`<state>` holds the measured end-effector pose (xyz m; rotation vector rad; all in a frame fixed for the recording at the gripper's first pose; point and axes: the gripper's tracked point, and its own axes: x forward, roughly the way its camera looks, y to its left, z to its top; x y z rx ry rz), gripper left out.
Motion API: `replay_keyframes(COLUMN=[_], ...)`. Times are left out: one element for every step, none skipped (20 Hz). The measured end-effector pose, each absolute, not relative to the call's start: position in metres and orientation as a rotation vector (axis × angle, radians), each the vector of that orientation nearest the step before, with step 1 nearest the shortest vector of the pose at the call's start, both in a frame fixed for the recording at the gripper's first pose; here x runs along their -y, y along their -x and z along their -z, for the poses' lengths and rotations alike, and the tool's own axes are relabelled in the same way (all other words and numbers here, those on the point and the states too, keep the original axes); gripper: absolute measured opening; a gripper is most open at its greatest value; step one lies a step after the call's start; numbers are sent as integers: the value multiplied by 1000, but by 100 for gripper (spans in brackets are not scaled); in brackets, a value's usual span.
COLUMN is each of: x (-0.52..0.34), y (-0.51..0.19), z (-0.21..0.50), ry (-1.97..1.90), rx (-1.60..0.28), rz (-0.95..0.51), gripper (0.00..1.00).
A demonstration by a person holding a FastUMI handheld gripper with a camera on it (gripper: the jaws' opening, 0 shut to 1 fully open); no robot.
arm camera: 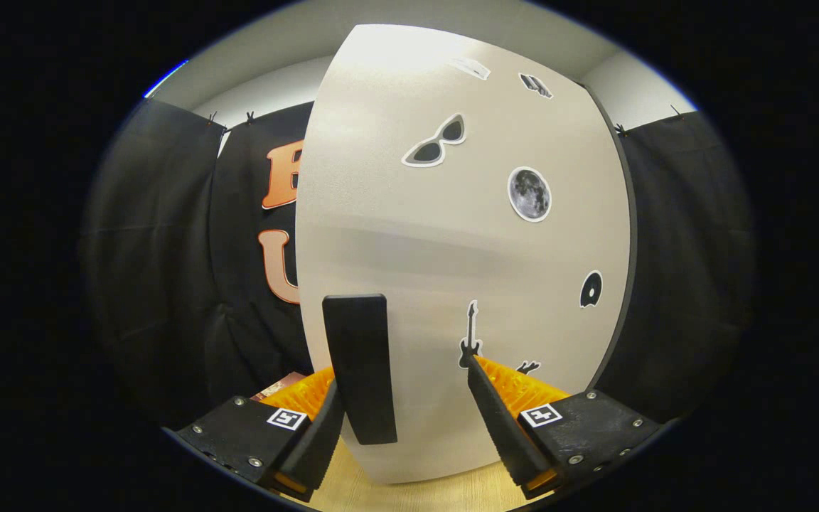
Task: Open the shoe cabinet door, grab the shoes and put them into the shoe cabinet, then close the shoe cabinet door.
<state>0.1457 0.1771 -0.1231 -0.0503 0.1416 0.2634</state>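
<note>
Door: shoe cabinet door point(452, 235), pale panel, stood just ahead of the claw point(409, 412), its near edge toward the left finger.
Handle: dark upright handle point(360, 366) sat on the door between the fingers point(502, 427), close to the left one; contact could not be told.
Claw: fingers spread apart, clenched on nothing.
Stickers: sunglasses point(436, 142), moon point(529, 193), guitar point(470, 334) lay on the door beyond the fingers.
Floor: pale wood floor point(445, 494) lay beneath the claw.
</note>
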Motion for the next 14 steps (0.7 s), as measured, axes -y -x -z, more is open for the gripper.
replay_keyframes(x=[-180, -183, -185, -188, -189, -191, -194, -197, -201, -206, -207, -208, -209, -209], y=[-151, -155, -159, -163, -167, -170, -173, -178, -181, -184, -185, -186, -184, -182], z=[123, 124, 124, 124, 125, 126, 127, 126, 126, 127, 127, 127, 125, 118], ry=[52, 51, 47, 41, 34, 29, 26, 28, 27, 26, 23, 22, 28, 35], rx=[-144, -146, -148, -149, -150, -153, -155, -153, -153, -155, -161, -172, -178, -170], rz=[-257, -252, -248, -244, -243, -241, -241, -242, -247, -253, -251, -249, -249, -252], gripper=[94, 94, 94, 94, 94, 94, 94, 94, 94, 94, 94, 93, 93, 94])
